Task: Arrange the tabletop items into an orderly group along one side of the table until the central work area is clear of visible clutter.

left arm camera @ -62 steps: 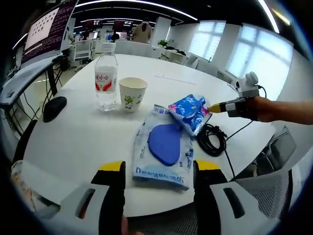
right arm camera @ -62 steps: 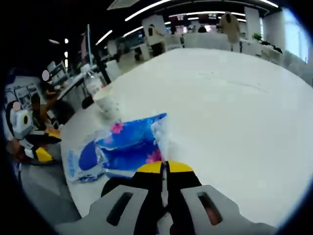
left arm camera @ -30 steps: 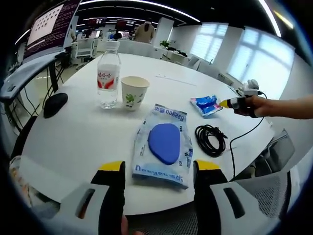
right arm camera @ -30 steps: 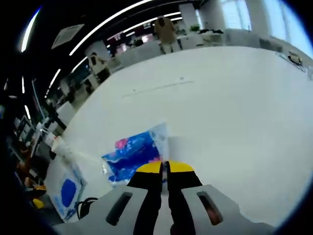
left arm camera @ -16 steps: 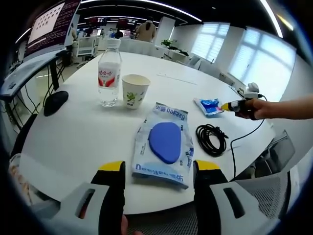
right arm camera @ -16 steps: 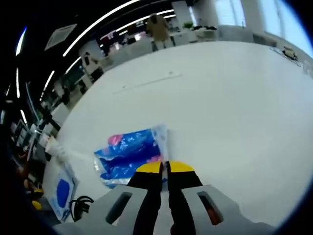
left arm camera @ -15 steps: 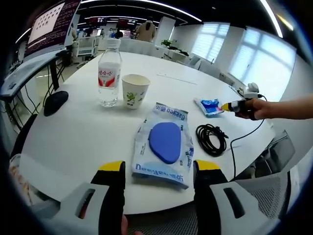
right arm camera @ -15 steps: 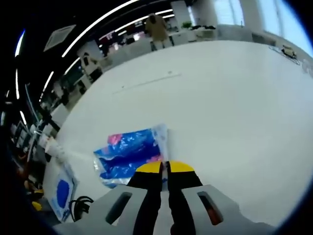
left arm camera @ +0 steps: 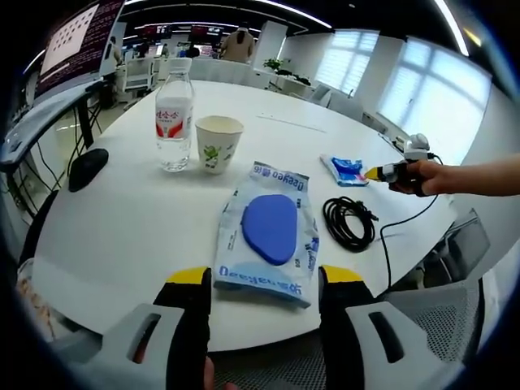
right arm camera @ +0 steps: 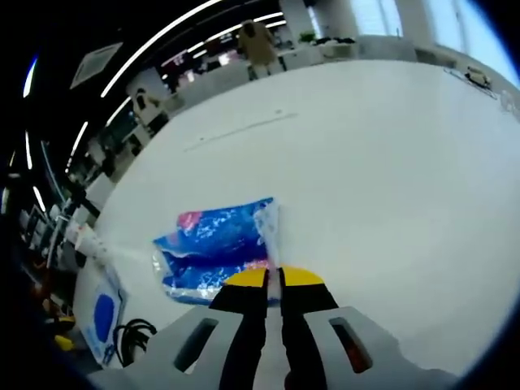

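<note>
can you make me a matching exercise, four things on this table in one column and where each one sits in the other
Things
1. water bottle
2. black cable
3. blue tissue pack
4. large blue-and-white packet

Places
A. pinched at its edge by the right gripper
B. beside the paper cup
C. just ahead of the left gripper
D. coiled near the table edge

Pairs: 1-B, 2-D, 3-A, 4-C

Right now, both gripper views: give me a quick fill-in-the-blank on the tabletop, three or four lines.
1. The right gripper is shut on the edge of the ____ tissue pack.
2. The paper cup stands just beside the water ____.
3. The black cable lies ____ on the table.
4. Between the open jaws of the left gripper lies a packet with a blue ____ shape.

Missing words: blue; bottle; coiled; oval
</note>
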`<state>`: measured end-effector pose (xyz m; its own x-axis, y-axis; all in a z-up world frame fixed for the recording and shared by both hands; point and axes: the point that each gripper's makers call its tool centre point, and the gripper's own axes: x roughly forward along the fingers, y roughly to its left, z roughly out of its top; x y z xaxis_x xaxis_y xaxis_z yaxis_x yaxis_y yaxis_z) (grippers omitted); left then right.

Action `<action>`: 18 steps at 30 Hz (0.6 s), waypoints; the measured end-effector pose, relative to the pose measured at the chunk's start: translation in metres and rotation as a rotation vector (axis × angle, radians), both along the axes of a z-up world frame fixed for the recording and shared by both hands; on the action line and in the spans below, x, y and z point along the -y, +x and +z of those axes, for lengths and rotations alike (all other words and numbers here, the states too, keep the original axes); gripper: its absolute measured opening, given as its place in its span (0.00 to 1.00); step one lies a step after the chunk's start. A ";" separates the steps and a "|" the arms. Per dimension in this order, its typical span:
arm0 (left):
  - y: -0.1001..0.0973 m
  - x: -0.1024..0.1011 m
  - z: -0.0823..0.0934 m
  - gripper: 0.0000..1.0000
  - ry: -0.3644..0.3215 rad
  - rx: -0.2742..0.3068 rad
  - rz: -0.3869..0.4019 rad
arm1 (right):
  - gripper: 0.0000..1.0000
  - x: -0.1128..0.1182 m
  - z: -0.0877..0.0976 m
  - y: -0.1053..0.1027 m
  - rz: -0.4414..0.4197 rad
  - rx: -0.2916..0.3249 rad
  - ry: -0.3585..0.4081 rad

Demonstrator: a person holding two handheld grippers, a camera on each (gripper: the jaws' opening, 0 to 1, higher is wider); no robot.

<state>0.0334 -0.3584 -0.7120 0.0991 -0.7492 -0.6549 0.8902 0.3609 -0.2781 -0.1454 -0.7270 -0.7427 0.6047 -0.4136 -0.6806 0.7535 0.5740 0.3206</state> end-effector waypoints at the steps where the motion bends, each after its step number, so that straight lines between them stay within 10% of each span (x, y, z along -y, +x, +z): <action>1: -0.001 0.000 0.000 0.52 0.002 0.000 -0.001 | 0.03 0.001 0.001 0.000 0.003 -0.001 -0.003; 18: -0.005 0.000 -0.009 0.45 0.049 -0.014 0.011 | 0.06 -0.007 0.017 0.010 0.064 0.000 -0.068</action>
